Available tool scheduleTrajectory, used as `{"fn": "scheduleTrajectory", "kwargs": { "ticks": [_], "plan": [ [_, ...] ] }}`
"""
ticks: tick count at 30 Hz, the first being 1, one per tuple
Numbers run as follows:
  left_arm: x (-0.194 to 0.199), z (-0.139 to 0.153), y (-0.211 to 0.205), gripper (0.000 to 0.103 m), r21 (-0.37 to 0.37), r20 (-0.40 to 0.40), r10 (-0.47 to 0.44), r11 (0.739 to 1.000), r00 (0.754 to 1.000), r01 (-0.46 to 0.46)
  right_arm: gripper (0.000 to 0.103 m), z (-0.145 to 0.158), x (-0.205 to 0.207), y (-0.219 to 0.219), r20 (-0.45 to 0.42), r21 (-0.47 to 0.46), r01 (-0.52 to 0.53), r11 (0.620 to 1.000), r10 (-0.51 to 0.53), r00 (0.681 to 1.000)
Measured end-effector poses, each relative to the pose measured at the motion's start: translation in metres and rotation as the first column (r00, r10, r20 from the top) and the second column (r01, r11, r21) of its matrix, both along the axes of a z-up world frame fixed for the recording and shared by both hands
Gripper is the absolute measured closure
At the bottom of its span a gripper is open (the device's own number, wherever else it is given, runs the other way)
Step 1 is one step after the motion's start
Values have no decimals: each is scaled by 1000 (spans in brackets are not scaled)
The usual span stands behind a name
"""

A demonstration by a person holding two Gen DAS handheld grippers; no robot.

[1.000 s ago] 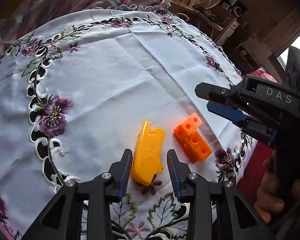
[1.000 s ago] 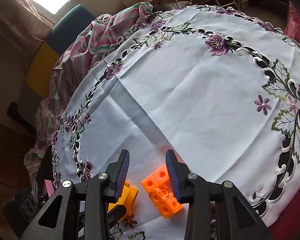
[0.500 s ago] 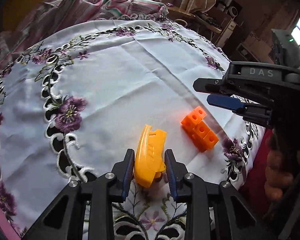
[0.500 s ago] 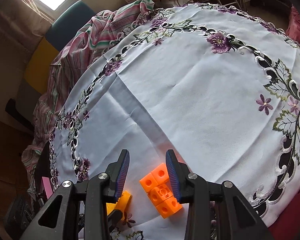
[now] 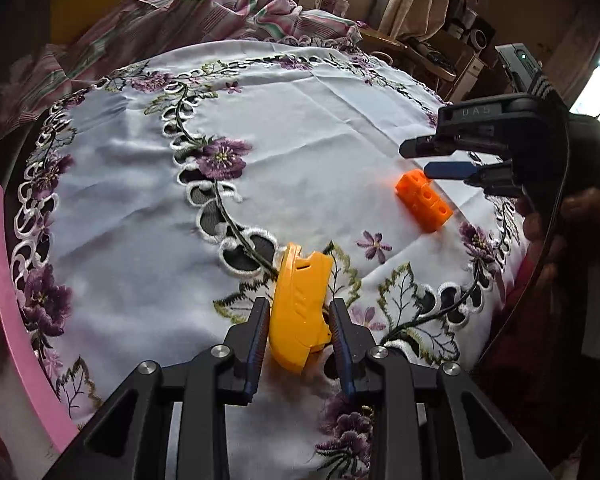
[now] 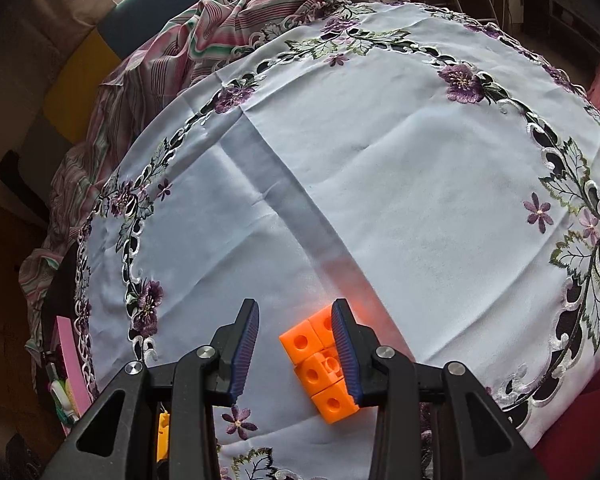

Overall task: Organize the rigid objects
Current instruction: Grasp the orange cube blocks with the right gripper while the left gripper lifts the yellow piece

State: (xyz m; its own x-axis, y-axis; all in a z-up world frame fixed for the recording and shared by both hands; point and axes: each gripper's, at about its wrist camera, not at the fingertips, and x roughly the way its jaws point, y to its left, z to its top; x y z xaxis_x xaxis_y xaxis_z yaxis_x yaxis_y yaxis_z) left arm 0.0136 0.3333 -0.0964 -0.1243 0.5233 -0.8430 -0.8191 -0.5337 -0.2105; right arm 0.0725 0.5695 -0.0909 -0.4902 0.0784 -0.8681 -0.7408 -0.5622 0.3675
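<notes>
The yellow plastic piece [image 5: 300, 308], smooth, curved and slotted, sits clamped between the ribbed blue pads of the left gripper [image 5: 300, 334], raised above the embroidered tablecloth [image 5: 320, 128]. Its lower end is hidden behind the fingers. The orange block cluster [image 6: 320, 364], made of joined cubes with round holes, rests on the cloth near the front edge; the right gripper [image 6: 296, 344] stands spread wide over it, and its right pad covers part of the cluster. Whether that pad touches the cubes cannot be determined. A pink rim [image 5: 8, 300] borders the cloth at left, its contents cut off. The white centre of the cloth lies unoccupied; striped fabric [image 6: 204, 36] bunches at the far edge.
</notes>
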Motion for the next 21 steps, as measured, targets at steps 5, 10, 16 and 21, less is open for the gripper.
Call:
{"fn": "scheduleTrajectory", "kwargs": {
  "ticks": [5, 10, 16, 21],
  "plan": [
    [4, -8, -2, 68, -23, -29, -28, 999, 999, 27, 65, 5, 1, -4, 17, 2, -21, 1000, 21, 1000],
    [2, -8, -3, 68, -17, -28, -25, 1000, 999, 25, 65, 11, -4, -20, 139, 57, -89, 994, 80, 987],
    [1, -9, -7, 73, -1, -36, -9, 1000, 999, 9, 64, -7, -15, -29, 265, 77, -154, 985, 129, 956],
    [-5, 7, -27, 73, 61, -44, 56, 997, 997, -54, 81, -2, -30, -46, 167, 148, -249, 957, 224, 960]
  ]
}}
